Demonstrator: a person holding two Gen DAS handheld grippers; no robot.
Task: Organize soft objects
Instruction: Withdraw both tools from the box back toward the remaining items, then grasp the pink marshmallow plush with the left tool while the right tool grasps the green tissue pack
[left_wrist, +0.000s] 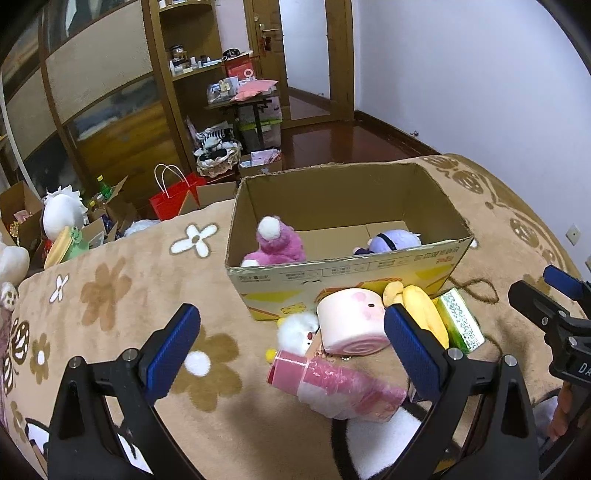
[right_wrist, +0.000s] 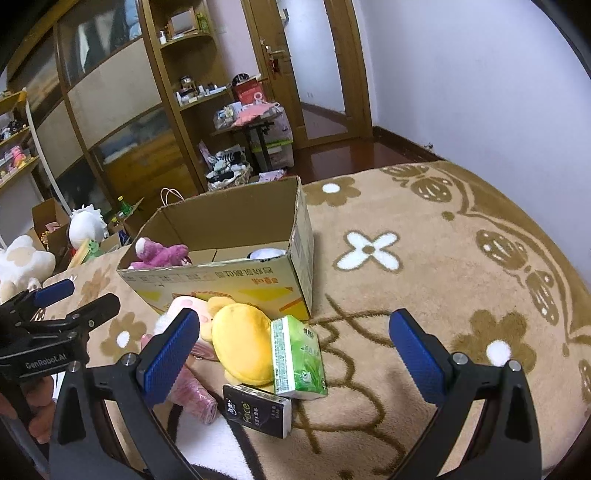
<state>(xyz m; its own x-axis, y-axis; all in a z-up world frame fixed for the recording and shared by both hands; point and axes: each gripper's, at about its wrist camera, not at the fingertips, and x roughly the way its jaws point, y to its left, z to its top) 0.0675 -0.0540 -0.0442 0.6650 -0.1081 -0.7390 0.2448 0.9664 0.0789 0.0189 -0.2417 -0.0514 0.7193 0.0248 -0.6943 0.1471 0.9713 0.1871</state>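
Observation:
An open cardboard box (left_wrist: 332, 271) (right_wrist: 221, 277) stands on the bed. Inside it lie a pink plush (left_wrist: 277, 243) (right_wrist: 159, 254) and a purple plush (left_wrist: 395, 242). In front of the box are heaped a pink roll-cake plush (left_wrist: 351, 321), a white plush (left_wrist: 295, 328), a yellow plush (left_wrist: 421, 310) (right_wrist: 243, 339), a green tissue pack (left_wrist: 460, 319) (right_wrist: 295, 358), a black tissue pack (right_wrist: 258, 410) and a pink wrapped tube (left_wrist: 332, 384). My left gripper (left_wrist: 291, 347) hovers open over the pink tube. My right gripper (right_wrist: 293, 356) hangs open above the green pack, holding nothing.
A beige flowered blanket (right_wrist: 406, 258) covers the bed, with bare room to the right of the box. A white and black soft item (left_wrist: 380, 435) lies at the near edge. Past the bed's left edge are boxes, a red bag (left_wrist: 173, 199) and a white plush (left_wrist: 61, 218).

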